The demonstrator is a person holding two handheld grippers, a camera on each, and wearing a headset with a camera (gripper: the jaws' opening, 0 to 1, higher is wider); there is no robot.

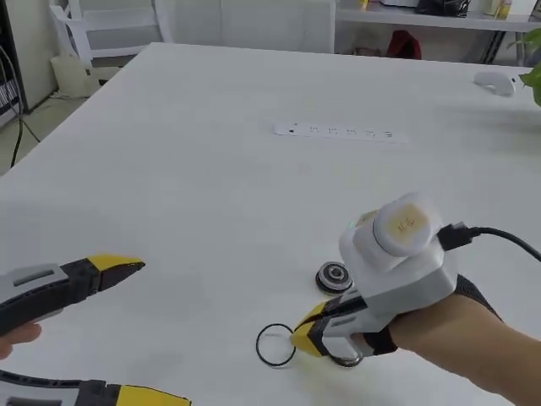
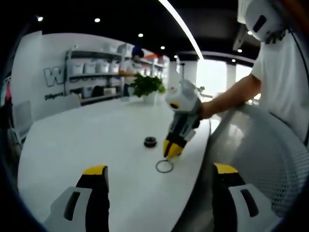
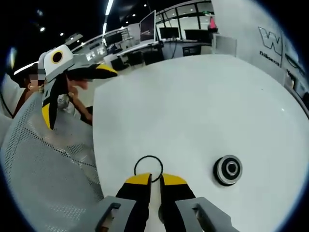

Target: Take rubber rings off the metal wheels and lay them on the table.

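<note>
1. White surface [image 1: 211, 169] carries a thin black rubber ring [image 3: 148, 156], which lies flat near the person's edge.
2. Right claw [image 3: 155, 180] points down at the ring, its yellow tips pressed almost together, pinching the ring's near edge.
3. Metal wheel [image 3: 228, 169], round with a dark centre, sits near the ring without touching it.
4. Left claw [image 2: 160, 168] is spread wide, well apart from the ring and the wheel.

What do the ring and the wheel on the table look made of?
The ring looks like rubber: thin, matte black, no glint. The wheel looks metal: shiny silver rings on its face; its dark outer band could be rubber.
</note>
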